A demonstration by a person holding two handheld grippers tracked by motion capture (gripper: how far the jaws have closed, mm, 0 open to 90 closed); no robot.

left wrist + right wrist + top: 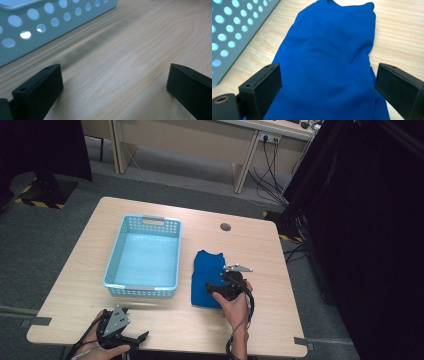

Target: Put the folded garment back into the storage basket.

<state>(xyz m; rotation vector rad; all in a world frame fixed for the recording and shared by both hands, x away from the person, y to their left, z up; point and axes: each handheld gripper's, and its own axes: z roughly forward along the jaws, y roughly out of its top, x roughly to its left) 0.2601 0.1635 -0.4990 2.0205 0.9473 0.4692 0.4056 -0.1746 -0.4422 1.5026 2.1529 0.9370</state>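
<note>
Blue cloth: a folded, soft blue fabric garment [327, 62] lies flat on the light wood-grain table [260, 245], just to the right of the pale blue perforated plastic basket [145, 251], apart from it.
Handling, judged: light and limp; it will sag and unfold if lifted by one edge, and is neither fragile nor slippery.
Hold, judged: pinch through all layers at the near folded end, where the cloth is thickest, or at a side edge.
Right gripper [327, 82]: jaws spread wide, poised over the near end of the cloth and straddling its width; nothing pinched.
Left gripper [112, 85]: jaws wide apart over bare table, near the basket's front wall, holding nothing.
Basket: empty, its front wall facing the person, its handle slot at the far rim.
Table: otherwise bare but for a small round port beyond the cloth.
</note>
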